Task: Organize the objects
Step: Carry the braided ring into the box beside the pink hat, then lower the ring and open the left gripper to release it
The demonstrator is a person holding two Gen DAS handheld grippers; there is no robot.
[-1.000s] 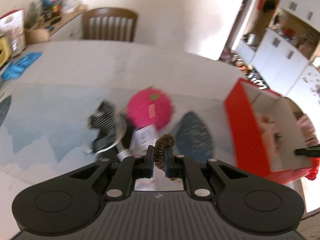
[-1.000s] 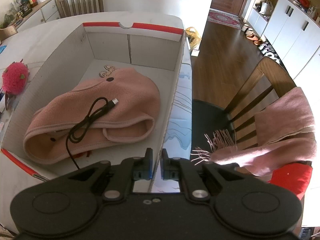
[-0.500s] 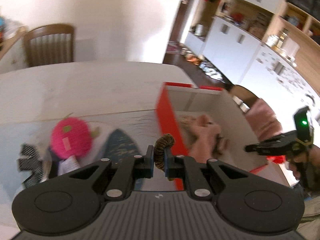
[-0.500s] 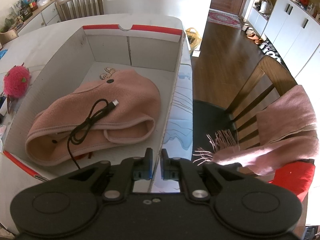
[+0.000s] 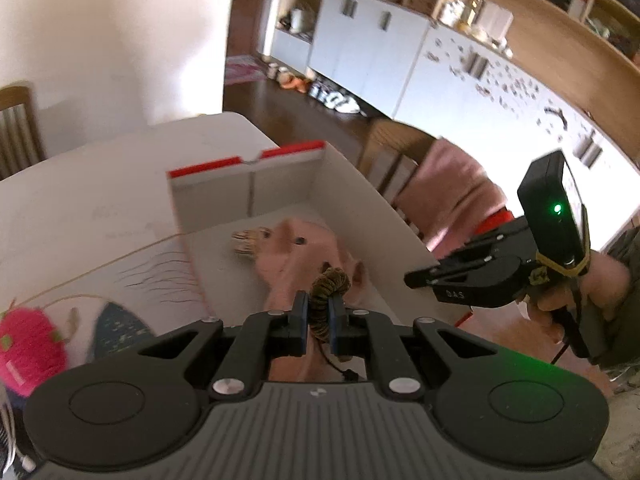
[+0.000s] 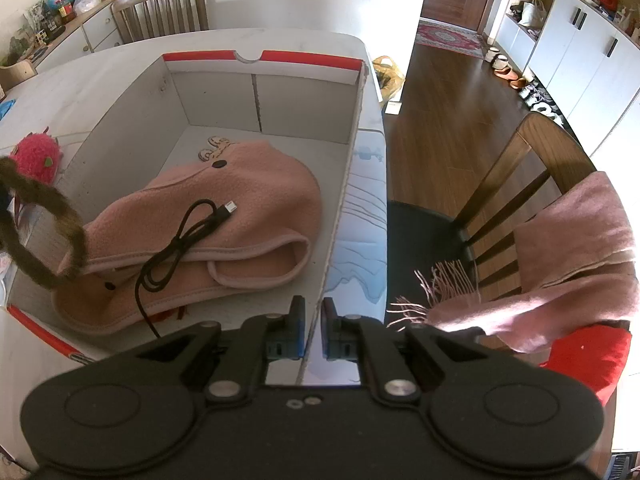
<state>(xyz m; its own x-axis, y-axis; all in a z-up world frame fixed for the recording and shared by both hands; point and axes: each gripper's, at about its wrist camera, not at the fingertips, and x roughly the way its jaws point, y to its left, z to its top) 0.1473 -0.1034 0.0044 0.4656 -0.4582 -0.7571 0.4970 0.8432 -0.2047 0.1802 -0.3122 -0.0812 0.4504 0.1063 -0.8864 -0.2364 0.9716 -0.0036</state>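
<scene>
My left gripper is shut on a brown braided hair tie and holds it over the near end of the red-and-white cardboard box. The hair tie also shows at the left edge of the right wrist view, hanging above the box. Inside the box lie a pink fleece garment and a black USB cable. My right gripper is shut and empty above the box's right wall; it also shows in the left wrist view.
A pink fuzzy ball and a dark oval patch lie on the table left of the box. A wooden chair with a pink scarf stands right of the table. Another chair is at the far end.
My left gripper has swung right with the hair tie, from over the pink ball and table clutter to above the box. The right gripper has barely moved.
</scene>
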